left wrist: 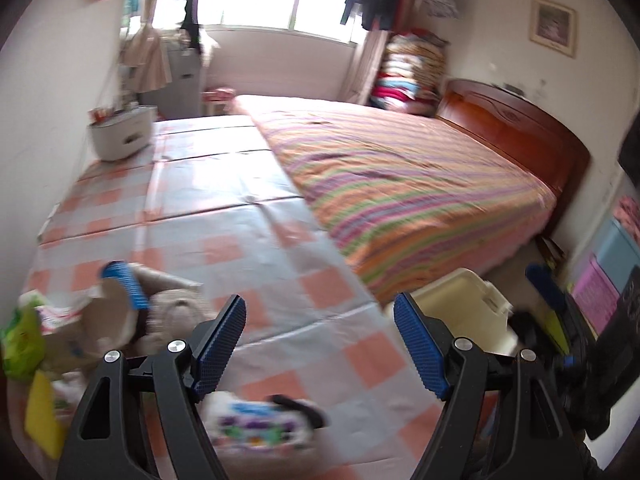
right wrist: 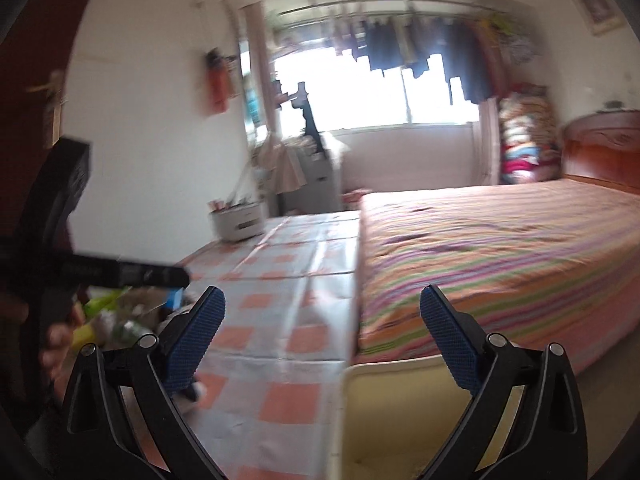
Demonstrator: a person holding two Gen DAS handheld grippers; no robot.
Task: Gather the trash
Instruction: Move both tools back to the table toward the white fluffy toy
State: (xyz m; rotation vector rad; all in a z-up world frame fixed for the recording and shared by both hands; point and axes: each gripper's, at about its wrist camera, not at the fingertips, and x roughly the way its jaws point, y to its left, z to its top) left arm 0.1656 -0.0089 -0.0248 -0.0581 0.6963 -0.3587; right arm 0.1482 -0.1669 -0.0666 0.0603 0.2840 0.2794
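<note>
My left gripper point(left wrist: 320, 324) is open and empty above the checked tablecloth point(left wrist: 224, 208). A blurred white wrapper with coloured print point(left wrist: 260, 420) lies on the cloth just below its jaws. A pile of trash with a green packet point(left wrist: 20, 332), a yellow piece point(left wrist: 42, 420), a blue comb-like item point(left wrist: 124, 284) and a beige plush toy point(left wrist: 176, 312) lies at the left. A cream bin point(left wrist: 464, 304) stands beside the table. My right gripper point(right wrist: 322, 320) is open and empty over the table edge and the cream bin point(right wrist: 384, 420). The trash pile point(right wrist: 116, 316) shows at its left.
A bed with a striped cover point(left wrist: 400, 184) adjoins the table on the right, with a wooden headboard point(left wrist: 516, 128). A white box point(left wrist: 120, 136) stands at the table's far left. The other gripper's black body point(right wrist: 52, 248) crosses the left of the right wrist view.
</note>
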